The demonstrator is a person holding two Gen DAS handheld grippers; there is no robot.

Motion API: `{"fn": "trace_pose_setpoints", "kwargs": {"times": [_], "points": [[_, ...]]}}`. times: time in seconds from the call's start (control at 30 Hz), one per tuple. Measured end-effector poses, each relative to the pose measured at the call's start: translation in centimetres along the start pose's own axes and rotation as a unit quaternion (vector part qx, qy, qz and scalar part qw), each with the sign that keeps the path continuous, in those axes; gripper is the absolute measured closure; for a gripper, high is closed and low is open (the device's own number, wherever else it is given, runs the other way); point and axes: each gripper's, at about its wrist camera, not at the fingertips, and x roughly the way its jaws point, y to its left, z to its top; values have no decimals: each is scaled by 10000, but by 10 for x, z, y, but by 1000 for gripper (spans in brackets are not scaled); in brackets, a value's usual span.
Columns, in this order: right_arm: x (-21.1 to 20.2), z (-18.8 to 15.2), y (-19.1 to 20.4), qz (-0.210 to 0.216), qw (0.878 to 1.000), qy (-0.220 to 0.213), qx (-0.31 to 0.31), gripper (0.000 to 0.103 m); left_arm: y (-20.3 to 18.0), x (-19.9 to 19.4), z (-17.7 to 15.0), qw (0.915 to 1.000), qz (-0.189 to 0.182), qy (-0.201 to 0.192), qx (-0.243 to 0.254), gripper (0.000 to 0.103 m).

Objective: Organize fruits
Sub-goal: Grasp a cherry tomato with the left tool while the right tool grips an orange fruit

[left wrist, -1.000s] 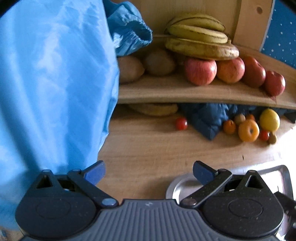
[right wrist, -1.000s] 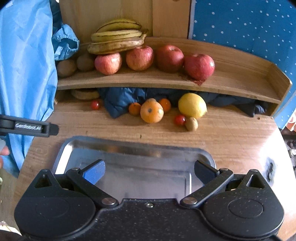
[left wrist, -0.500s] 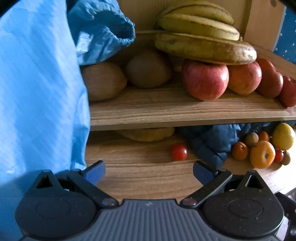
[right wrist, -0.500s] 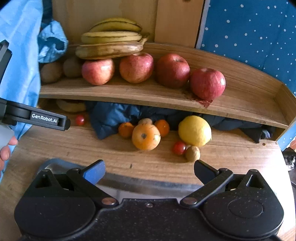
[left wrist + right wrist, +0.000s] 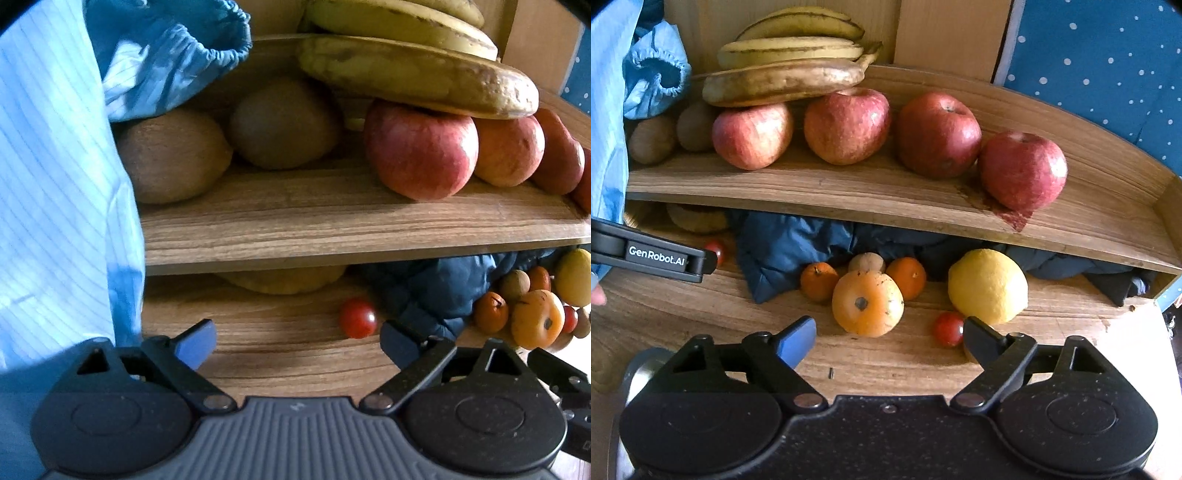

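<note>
My left gripper (image 5: 295, 341) hangs over the wooden tabletop, its jaws closing with nothing between them. A cherry tomato (image 5: 358, 318) lies just ahead of its right fingertip. My right gripper (image 5: 889, 341) is also closing on nothing. A big orange (image 5: 868, 302) sits just beyond its tips, and a second cherry tomato (image 5: 948, 328) lies beside its right finger (image 5: 982, 341). A lemon (image 5: 988, 286), two small tangerines (image 5: 819, 280) and a small brown fruit (image 5: 867, 262) lie around the orange. The left gripper's finger (image 5: 653, 254) shows at the left edge.
A wooden shelf (image 5: 886, 199) above the tabletop carries several red apples (image 5: 938, 134), bananas (image 5: 786, 77) and two kiwis (image 5: 173, 157). Dark blue cloth (image 5: 783, 251) is stuffed under it. A light blue sleeve (image 5: 55, 184) fills the left. A metal tray's rim (image 5: 639, 369) shows near me.
Both grippers have moved forward and down toward the shelf, so the fruit looks larger. The metal tray has slid almost out of both views. The right jaws have narrowed a little.
</note>
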Motion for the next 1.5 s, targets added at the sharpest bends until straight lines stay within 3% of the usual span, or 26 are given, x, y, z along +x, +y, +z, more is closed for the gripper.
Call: {"fn": "trace_pose_setpoints", "kwargs": {"times": [0.23,0.77,1.0,1.23,1.5], "points": [[14,6,5,49,9999,100,-10,24,1,17,9,9999,-143,26,-32,14],[42,21,9,113,9993,336,146,44,-21,42,16,9987,-509,27,-48,48],[43,20,7,132,9989,394,207,52,-21,43,16,9975,-711,40,-17,74],[48,22,7,120,9989,391,210,52,-28,43,16,9969,-787,56,32,78],[41,12,8,207,9990,291,252,54,-22,16,11,9962,-862,38,82,79]]}}
